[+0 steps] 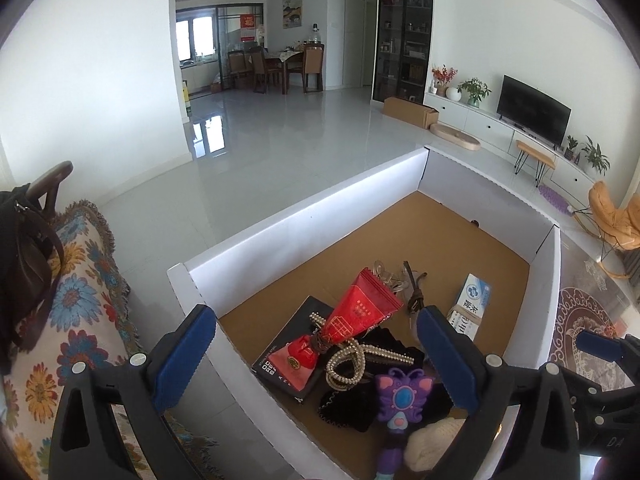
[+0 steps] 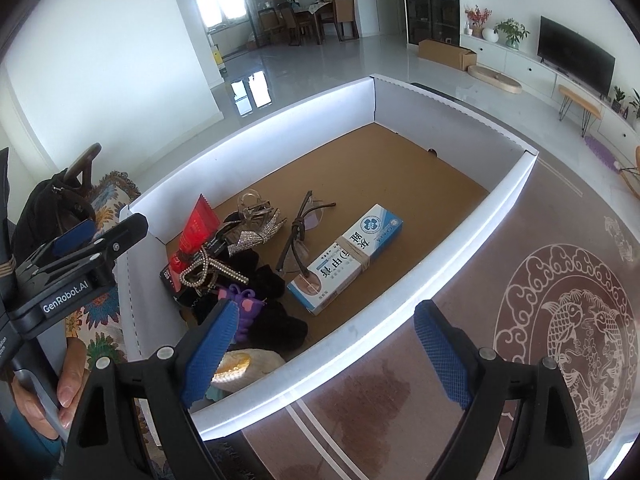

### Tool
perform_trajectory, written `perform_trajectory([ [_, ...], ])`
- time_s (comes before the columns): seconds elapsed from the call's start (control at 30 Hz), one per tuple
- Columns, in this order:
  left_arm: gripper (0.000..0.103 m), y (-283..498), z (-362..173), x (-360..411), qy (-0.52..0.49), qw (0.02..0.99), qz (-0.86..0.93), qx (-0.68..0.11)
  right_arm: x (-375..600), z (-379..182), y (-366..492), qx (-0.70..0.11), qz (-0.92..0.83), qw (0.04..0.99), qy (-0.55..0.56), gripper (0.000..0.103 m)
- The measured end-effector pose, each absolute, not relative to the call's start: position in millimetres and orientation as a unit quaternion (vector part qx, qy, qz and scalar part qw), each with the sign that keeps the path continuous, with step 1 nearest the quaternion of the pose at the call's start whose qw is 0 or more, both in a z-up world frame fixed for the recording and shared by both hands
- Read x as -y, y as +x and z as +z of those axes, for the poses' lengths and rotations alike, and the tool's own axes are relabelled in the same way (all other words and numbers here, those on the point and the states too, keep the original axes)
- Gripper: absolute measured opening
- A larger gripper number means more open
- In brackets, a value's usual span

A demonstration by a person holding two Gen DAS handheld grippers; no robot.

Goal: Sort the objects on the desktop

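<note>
A white-walled box [image 1: 304,220] with a brown cardboard floor holds a pile of small things. In the left wrist view I see a red tube [image 1: 362,308], a black booklet [image 1: 288,360], a pearl hair clip [image 1: 352,360], a purple butterfly toy [image 1: 404,396], black cloth [image 1: 348,408], glasses [image 1: 412,284] and a blue-white medicine box [image 1: 472,304]. My left gripper [image 1: 316,356] is open above the pile. My right gripper [image 2: 324,344] is open over the box's near wall [image 2: 360,332]; the medicine box [image 2: 348,260] and glasses [image 2: 304,224] lie ahead of it.
A flowered cushion [image 1: 72,320] and a dark bag [image 1: 24,256] lie left of the box. A patterned brown tabletop [image 2: 560,320] lies right of it. The left gripper's body [image 2: 80,268] shows at the left of the right wrist view.
</note>
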State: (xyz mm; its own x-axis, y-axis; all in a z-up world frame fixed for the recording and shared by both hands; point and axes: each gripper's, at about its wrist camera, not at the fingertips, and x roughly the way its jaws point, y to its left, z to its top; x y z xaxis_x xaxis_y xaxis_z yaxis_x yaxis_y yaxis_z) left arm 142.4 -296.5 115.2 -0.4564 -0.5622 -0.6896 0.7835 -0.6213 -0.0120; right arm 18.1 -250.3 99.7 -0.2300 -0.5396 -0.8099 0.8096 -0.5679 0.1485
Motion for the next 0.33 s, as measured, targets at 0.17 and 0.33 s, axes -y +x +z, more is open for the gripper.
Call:
perform_trajectory([
  [0.17, 0.102, 139, 113, 294, 0.342, 0.392, -0.839, -0.160, 253, 97, 21, -0.160, -0.766, 0.442, 0.438, 0.090],
  [0.33, 0.103, 145, 120, 284, 0.315, 0.399, -0.850, -0.138, 256, 104, 23, -0.166, -0.769, 0.444, 0.430, 0.090],
])
